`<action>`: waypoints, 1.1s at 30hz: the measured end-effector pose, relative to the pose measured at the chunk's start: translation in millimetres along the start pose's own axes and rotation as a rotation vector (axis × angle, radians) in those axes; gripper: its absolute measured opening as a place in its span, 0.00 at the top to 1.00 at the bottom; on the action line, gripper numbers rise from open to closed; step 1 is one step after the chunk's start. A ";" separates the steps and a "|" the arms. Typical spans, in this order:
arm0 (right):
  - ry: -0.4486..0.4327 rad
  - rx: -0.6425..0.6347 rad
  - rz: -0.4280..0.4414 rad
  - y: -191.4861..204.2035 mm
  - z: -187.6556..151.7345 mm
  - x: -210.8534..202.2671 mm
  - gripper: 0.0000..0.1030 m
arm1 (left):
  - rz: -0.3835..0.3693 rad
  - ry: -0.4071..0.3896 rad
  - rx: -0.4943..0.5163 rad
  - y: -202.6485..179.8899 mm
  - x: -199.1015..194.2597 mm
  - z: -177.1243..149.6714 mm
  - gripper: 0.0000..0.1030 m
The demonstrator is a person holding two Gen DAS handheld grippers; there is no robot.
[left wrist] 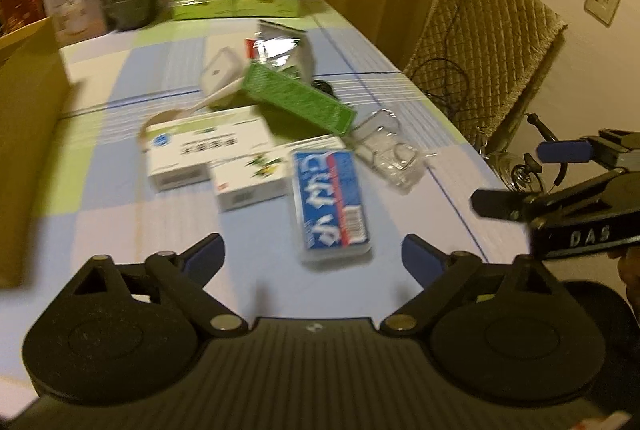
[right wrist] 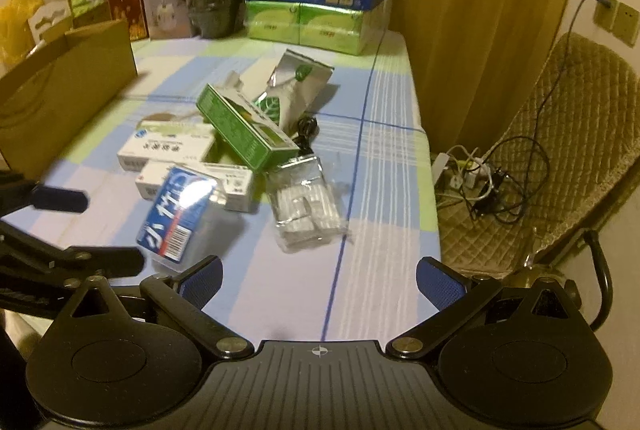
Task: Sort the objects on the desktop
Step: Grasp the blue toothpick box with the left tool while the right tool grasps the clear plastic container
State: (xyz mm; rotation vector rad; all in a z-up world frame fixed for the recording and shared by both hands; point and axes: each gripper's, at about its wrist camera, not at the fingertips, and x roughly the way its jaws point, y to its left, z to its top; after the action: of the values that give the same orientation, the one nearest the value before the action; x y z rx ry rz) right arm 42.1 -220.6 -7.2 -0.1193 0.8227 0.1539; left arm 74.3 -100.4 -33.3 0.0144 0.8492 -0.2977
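The left tool (left wrist: 312, 258) hangs over the near part of the tabletop (left wrist: 120, 230) with its blue-padded fingers spread wide and nothing between them. The right tool (right wrist: 320, 278) is spread the same way, also holding nothing, over a bare stretch of the checked cloth.

The things to sort lie in a loose heap in the middle of the tabletop. Nearest the left tool is a blue packet (left wrist: 330, 198), lying flat just ahead of its fingers. Behind the packet are two white boxes (left wrist: 208, 154), one partly over the other. A long green box (left wrist: 300, 98) leans tilted on the heap, with a silver foil bag (left wrist: 284, 50) behind it. A clear plastic pack (left wrist: 388, 150) lies to the right of the blue packet. A cardboard box (left wrist: 28, 134) stands at the left edge.
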 end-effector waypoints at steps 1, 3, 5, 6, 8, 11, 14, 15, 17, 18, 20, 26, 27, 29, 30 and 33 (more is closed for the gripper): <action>-0.003 -0.008 -0.003 -1.8 0.7 2.1 0.06 | -0.003 -0.003 0.011 -4.3 6.5 2.2 0.15; -0.002 -0.020 0.012 -6.0 3.1 7.6 0.11 | -0.010 -0.003 0.019 -9.8 18.1 6.4 0.19; 0.005 -0.041 0.024 -8.1 4.7 13.8 0.14 | -0.018 0.002 0.022 -13.5 30.2 10.2 0.23; 0.009 -0.059 0.030 -8.4 5.9 17.9 0.15 | -0.014 0.006 0.032 -15.3 35.7 11.3 0.23; 0.018 -0.079 0.045 -9.0 8.2 25.8 0.17 | -0.003 0.009 0.057 -18.1 46.0 12.7 0.28; 0.028 -0.086 0.074 -9.9 13.9 38.1 0.20 | 0.017 0.023 0.086 -17.4 55.9 12.3 0.44; 0.034 -0.129 0.087 -4.3 19.7 49.0 0.23 | 0.024 0.023 0.091 -10.3 56.5 10.8 0.48; 0.037 -0.151 0.095 -0.9 21.8 53.9 0.24 | 0.030 0.022 0.093 -7.5 55.0 9.9 0.48; 0.047 -0.193 0.101 5.8 25.5 64.4 0.28 | 0.040 0.017 0.085 0.7 49.4 6.8 0.49; 0.057 -0.208 0.107 8.5 27.2 70.5 0.29 | 0.047 0.013 0.076 5.5 46.3 5.1 0.49; 0.072 -0.227 0.119 12.5 30.9 82.0 0.34 | 0.058 0.012 0.062 15.2 40.8 1.3 0.49; 0.132 -0.260 0.086 22.4 35.3 111.7 0.69 | 0.088 -0.009 0.049 35.3 28.6 -4.1 0.49; 0.133 -0.262 0.069 24.2 35.4 112.1 0.72 | 0.091 -0.011 0.050 37.2 28.3 -3.9 0.49; 0.134 -0.231 0.070 25.0 35.9 108.4 0.73 | 0.095 -0.006 0.055 39.7 29.4 -4.0 0.48; 0.137 -0.234 0.071 26.7 36.4 105.9 0.73 | 0.096 -0.006 0.055 40.4 29.8 -4.4 0.48; 0.142 -0.241 0.056 29.9 37.6 96.4 0.73 | 0.095 -0.001 0.056 41.3 32.5 -6.4 0.48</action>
State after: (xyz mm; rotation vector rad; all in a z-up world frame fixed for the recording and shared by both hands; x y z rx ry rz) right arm 128.3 -176.4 -54.3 -0.3368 0.9478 0.3002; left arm 100.7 -68.2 -66.0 0.1068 0.8364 -0.2326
